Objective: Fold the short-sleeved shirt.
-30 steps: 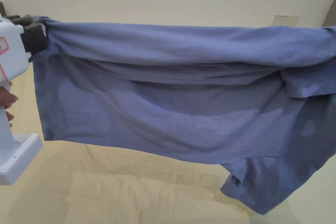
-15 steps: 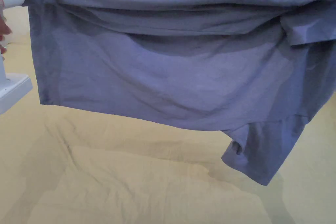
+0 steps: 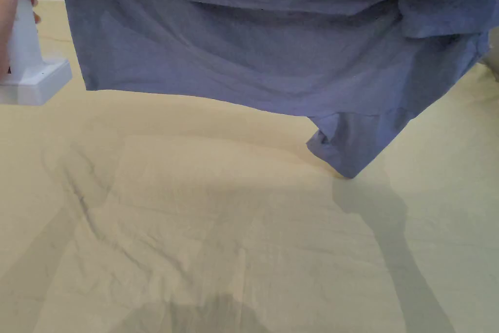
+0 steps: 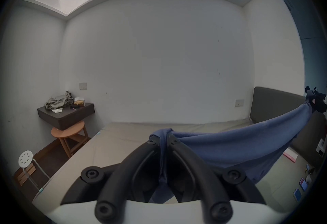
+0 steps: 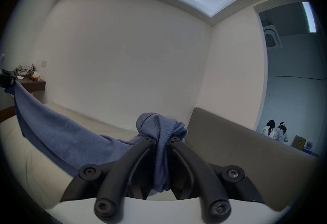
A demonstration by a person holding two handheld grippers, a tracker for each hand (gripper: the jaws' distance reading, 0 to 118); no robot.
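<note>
Beige bedsheet: blue short-sleeved shirt, lowered since earlier, its six-o'clock corner near touchdown; left gripper and right gripper both clamped on it.

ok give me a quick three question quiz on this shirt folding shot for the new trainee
1. True or false: the blue shirt lies flat on the cream sheet.
2. Multiple choice: what does the left gripper hold between its jaws? A) a white stool B) a bunch of the shirt's fabric C) nothing
3. Fill in: in the head view, the shirt's lowest hanging part is at the ____ side of the picture.

Key:
1. False. It hangs stretched between the left gripper and the right gripper; whether its lowest tip touches the sheet is unclear.
2. B. Both jaws press on blue cloth.
3. Right; that part dips nearest the sheet.
</note>
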